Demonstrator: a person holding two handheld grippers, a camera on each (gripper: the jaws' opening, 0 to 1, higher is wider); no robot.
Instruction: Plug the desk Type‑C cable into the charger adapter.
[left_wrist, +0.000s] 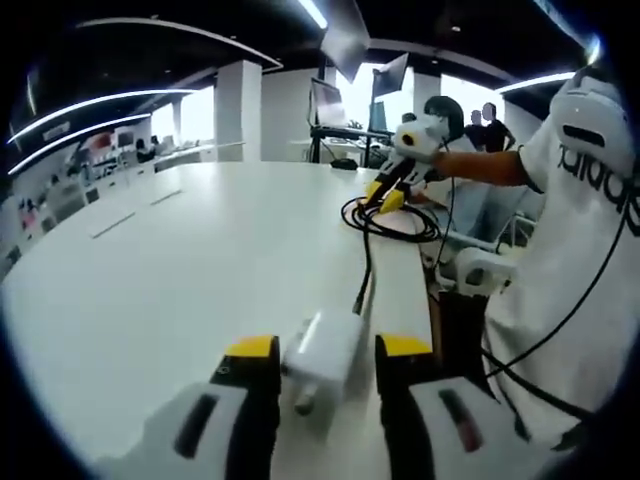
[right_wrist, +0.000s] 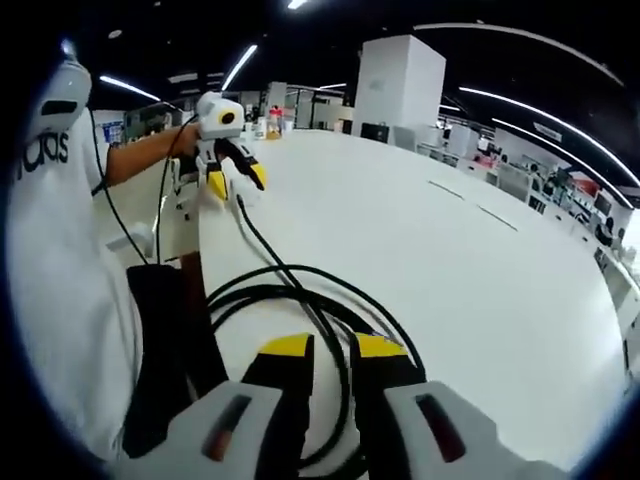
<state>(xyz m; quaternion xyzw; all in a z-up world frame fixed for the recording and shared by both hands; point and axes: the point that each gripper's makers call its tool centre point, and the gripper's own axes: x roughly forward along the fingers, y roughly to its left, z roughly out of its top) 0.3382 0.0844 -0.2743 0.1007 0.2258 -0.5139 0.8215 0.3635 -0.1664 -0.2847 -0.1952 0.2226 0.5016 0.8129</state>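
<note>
My left gripper (left_wrist: 327, 348) is shut on a white charger adapter (left_wrist: 322, 352), held just above the white table (left_wrist: 180, 260). A black Type-C cable (left_wrist: 362, 270) runs from the adapter's far end to a loose coil (left_wrist: 395, 220) near the table's right edge; its plug meets the adapter. In the right gripper view my right gripper (right_wrist: 332, 345) sits low over the coil (right_wrist: 300, 290), its jaws nearly together with a cable strand (right_wrist: 335, 375) between them. The left gripper (right_wrist: 232, 180) shows far off, the cable (right_wrist: 262, 245) leading up to it. The right gripper (left_wrist: 385, 195) rests on the coil.
A person in a white shirt (left_wrist: 590, 220) stands at the table's edge, holding both grippers. A dark chair (right_wrist: 165, 350) stands beside the person at the table's edge. Monitors (left_wrist: 330, 100) and other people (left_wrist: 485, 120) are at the far end. White pillar (right_wrist: 398, 85) behind.
</note>
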